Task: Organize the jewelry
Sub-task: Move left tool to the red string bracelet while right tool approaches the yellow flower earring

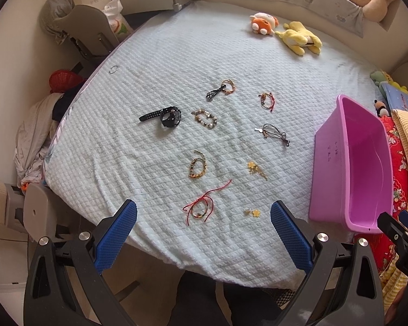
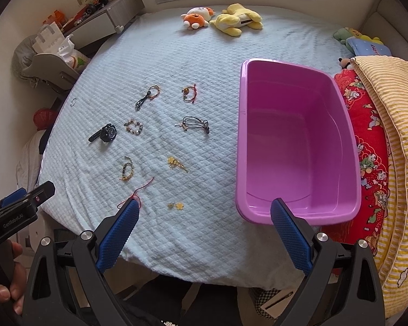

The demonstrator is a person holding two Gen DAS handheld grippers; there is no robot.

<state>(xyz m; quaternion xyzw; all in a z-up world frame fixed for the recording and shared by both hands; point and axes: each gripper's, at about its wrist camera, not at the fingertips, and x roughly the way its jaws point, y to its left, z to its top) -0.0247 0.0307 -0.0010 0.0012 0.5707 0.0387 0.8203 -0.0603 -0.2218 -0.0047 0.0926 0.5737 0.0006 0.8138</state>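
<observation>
Several pieces of jewelry lie spread on the pale blue bedspread [image 1: 155, 62]: a black watch [image 1: 168, 117], a beaded bracelet [image 1: 205, 118], a red string bracelet [image 1: 201, 208], a gold bracelet [image 1: 197, 165], yellow flower earrings [image 1: 253, 212] and a black cord necklace [image 1: 274, 133]. An empty pink tub [image 2: 296, 138] stands at the right; it also shows in the left wrist view [image 1: 351, 163]. My left gripper [image 1: 204, 233] is open, near the bed's front edge above the red string bracelet. My right gripper [image 2: 204, 231] is open and empty, by the tub's near corner.
Plush toys [image 2: 220, 17] lie at the far side of the bed. A red quilt [image 2: 367, 146] and a yellow striped blanket [image 2: 394, 135] are piled right of the tub. A grey chair [image 1: 89, 32] and a shelf stand beyond the bed's left edge.
</observation>
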